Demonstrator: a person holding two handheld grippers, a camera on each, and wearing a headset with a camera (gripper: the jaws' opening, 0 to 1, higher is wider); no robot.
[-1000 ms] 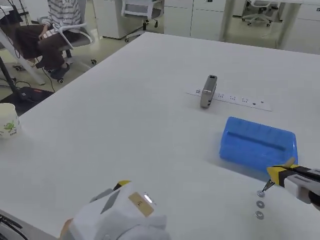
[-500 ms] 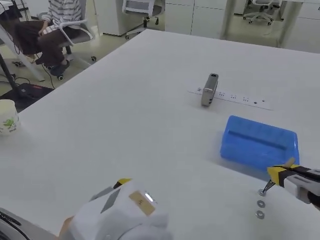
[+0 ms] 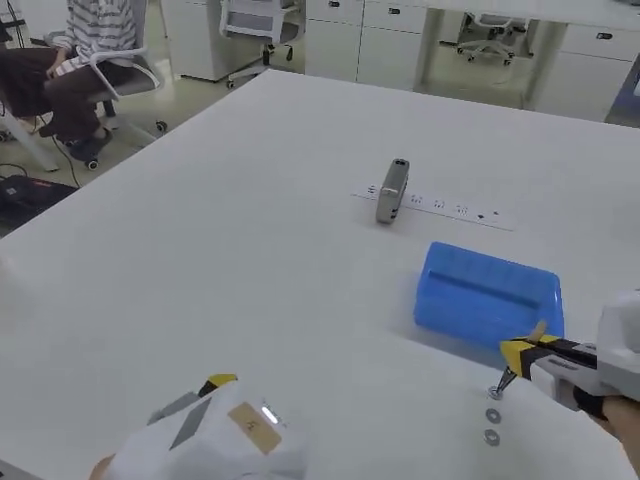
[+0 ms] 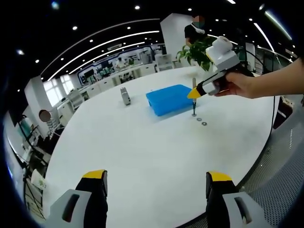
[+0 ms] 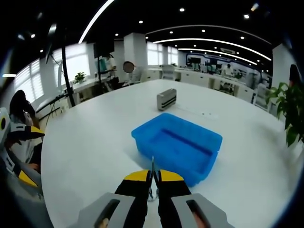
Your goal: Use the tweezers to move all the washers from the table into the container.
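Blue container [image 3: 488,292] stands near the counter's [image 3: 250,230] right edge. Right hand-held gripper [image 5: 153,176] clamps tweezers [image 3: 503,381] by washers [image 3: 493,415]; left hand-held gripper [image 4: 156,176] stands apart.

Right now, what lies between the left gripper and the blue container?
Only bare white table from the left gripper to the blue container, seen in the left gripper view; the washers lie off to the side.

We can read no text, brand or number anywhere. A small tan label [image 3: 252,424] sits on the white housing of the left gripper [image 3: 196,393], its print too blurred to read. Marks on the long white power strip [image 3: 445,207] on the desk [image 3: 250,230] are too small to read.
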